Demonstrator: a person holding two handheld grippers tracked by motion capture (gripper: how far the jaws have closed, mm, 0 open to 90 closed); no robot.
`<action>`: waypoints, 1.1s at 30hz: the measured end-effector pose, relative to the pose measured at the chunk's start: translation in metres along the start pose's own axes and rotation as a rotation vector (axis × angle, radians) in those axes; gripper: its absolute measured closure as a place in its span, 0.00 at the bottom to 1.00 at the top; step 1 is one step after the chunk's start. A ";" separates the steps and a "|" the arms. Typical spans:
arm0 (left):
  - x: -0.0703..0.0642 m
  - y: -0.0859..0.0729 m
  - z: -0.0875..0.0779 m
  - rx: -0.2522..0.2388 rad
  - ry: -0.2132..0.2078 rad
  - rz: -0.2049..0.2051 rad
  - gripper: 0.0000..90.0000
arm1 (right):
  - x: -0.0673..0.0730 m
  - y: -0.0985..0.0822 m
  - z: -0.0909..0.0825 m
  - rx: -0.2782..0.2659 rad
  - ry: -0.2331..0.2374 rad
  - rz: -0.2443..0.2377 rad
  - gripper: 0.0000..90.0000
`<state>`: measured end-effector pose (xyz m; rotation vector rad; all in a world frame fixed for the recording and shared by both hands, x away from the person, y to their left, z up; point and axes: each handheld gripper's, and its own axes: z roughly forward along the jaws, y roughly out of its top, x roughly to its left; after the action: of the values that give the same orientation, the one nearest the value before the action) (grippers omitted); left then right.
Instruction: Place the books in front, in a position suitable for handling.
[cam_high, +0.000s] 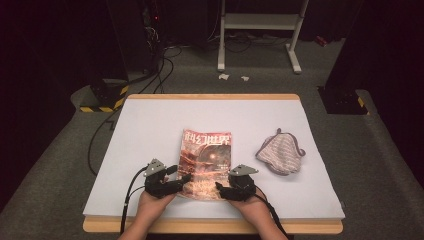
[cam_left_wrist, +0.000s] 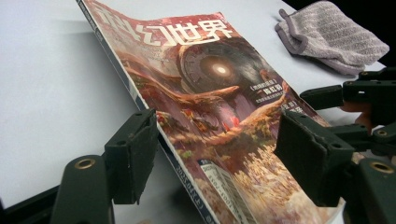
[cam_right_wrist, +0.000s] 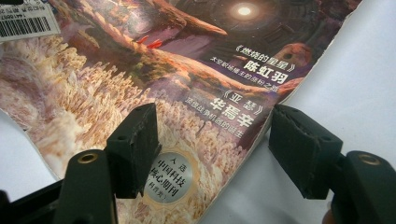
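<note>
A magazine (cam_high: 206, 162) with a reddish illustrated cover lies in the middle of the pale table sheet (cam_high: 150, 130). My left gripper (cam_high: 182, 181) is at its near left corner. In the left gripper view the magazine (cam_left_wrist: 205, 84) has its spine running between the jaws of my left gripper (cam_left_wrist: 215, 126). They stand wide apart and do not press on it. My right gripper (cam_high: 220, 187) is at the near right corner. Its jaws (cam_right_wrist: 212, 116) straddle the right edge of the cover (cam_right_wrist: 140, 60), one over the cover and one over the table, open.
A grey striped cloth (cam_high: 280, 155) lies to the right of the magazine, also in the left gripper view (cam_left_wrist: 331, 35). The table's wooden front edge (cam_high: 210, 226) is just under the person's hands. A white metal stand (cam_high: 260, 30) and cables are on the floor beyond.
</note>
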<state>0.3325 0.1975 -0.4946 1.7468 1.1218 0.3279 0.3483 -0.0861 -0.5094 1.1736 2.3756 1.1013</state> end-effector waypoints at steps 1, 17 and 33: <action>-0.001 0.000 0.000 -0.001 -0.001 0.001 0.33 | 0.000 0.000 0.000 0.000 0.000 0.000 0.36; -0.011 -0.001 -0.008 -0.033 -0.045 0.008 0.34 | -0.001 -0.001 0.000 -0.007 -0.004 0.002 0.37; -0.021 -0.005 -0.010 -0.033 -0.088 0.018 0.35 | -0.001 -0.001 -0.001 -0.008 -0.004 0.009 0.37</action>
<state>0.3124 0.1872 -0.4885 1.7261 1.0331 0.2767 0.3483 -0.0878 -0.5099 1.1834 2.3635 1.1089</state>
